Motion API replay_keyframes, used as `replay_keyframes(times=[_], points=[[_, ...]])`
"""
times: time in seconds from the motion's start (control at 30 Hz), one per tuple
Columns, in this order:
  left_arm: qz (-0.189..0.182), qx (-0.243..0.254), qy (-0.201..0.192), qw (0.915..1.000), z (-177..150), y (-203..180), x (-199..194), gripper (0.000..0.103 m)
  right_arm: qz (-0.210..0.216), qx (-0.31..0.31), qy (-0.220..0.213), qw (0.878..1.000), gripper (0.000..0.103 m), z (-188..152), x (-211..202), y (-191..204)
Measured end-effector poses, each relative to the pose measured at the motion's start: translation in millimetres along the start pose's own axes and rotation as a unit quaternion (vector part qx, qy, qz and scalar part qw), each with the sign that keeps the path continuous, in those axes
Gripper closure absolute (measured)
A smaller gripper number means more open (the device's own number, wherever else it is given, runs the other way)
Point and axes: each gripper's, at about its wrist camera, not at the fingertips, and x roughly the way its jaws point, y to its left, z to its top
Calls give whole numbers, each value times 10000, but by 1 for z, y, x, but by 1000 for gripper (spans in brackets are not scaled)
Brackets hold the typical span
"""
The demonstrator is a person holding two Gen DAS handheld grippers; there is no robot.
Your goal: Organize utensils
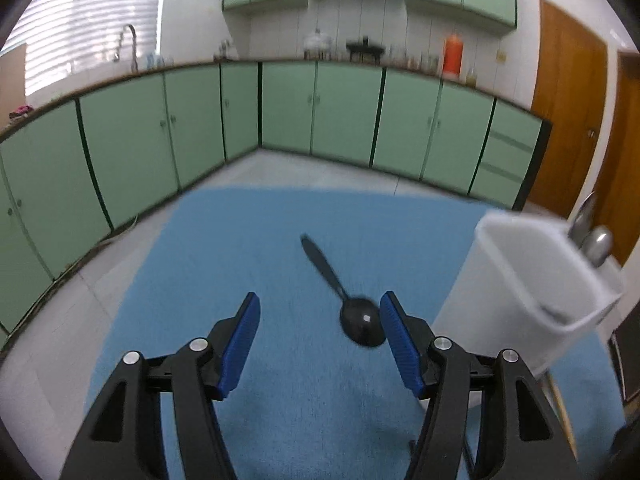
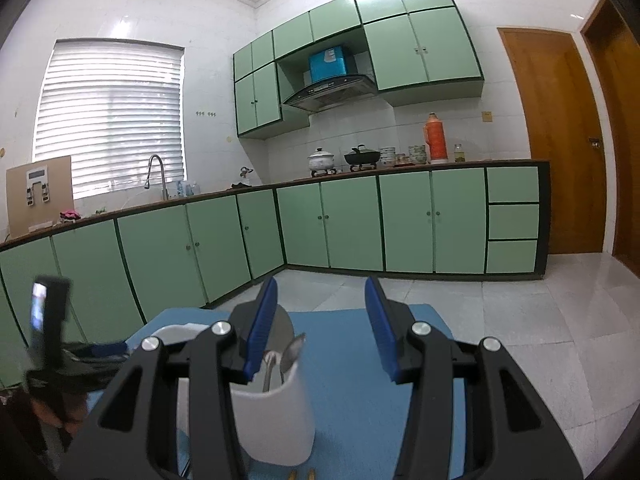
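You've got a blue mat spread over a pale table, which sticks out along the mat's left edge. A black spoon lies flat on the mat, handle pointing away from you. Just right of it a white holder stands on the mat.

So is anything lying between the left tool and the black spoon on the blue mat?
Nothing visible. The left tool is open over bare blue mat, the black spoon beside its right pad, the white holder off to the side.
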Motion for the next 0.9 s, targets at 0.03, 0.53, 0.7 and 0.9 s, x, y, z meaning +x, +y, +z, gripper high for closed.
replay_keyframes(times=[0.03, 0.53, 0.7, 0.9], points=[[14, -3, 103, 9999, -2, 0, 6, 45, -4, 19, -2, 10000, 58, -1, -2, -1], [-552, -596, 673, 9944, 17, 25, 48, 48, 14, -31, 62, 10000, 58, -5, 2, -1], [-238, -649, 764, 9947, 38, 20, 62, 51, -7, -103, 22, 9999, 58, -7, 2, 2], [-114, -534, 1231, 9909, 42, 11, 94, 68, -14, -173, 73, 9998, 58, -11, 5, 2]])
